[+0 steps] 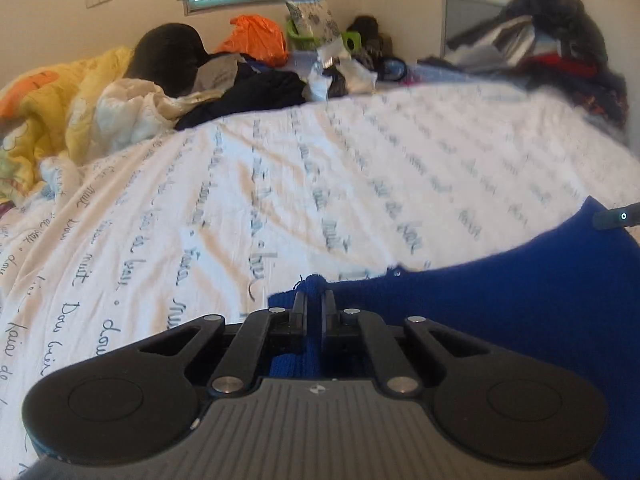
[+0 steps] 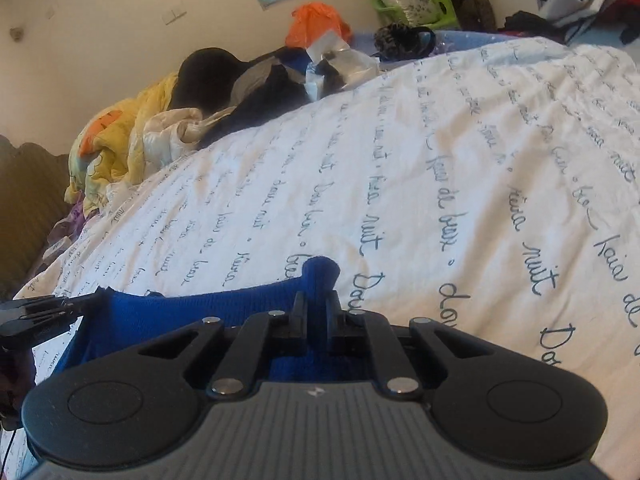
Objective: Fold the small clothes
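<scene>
A blue knitted garment [image 1: 500, 312] is stretched between both grippers above the white bed sheet [image 1: 280, 184] printed with handwriting. My left gripper [image 1: 314, 300] is shut on a pinched corner of the blue cloth, which bunches up between its fingers. In the right wrist view, my right gripper [image 2: 316, 300] is shut on another bunched corner of the blue garment [image 2: 168, 316], whose edge runs left toward the left gripper [image 2: 44, 312] at the frame's left side. The rest of the garment hangs below, hidden behind the gripper bodies.
A yellow quilt [image 1: 52, 116], black and dark clothes [image 1: 248, 92], an orange bag [image 1: 256, 38] and plastic bags [image 1: 340, 68] lie along the far edge of the bed. A heap of clothes [image 1: 552, 44] sits at the far right. The wall [image 1: 60, 28] stands behind.
</scene>
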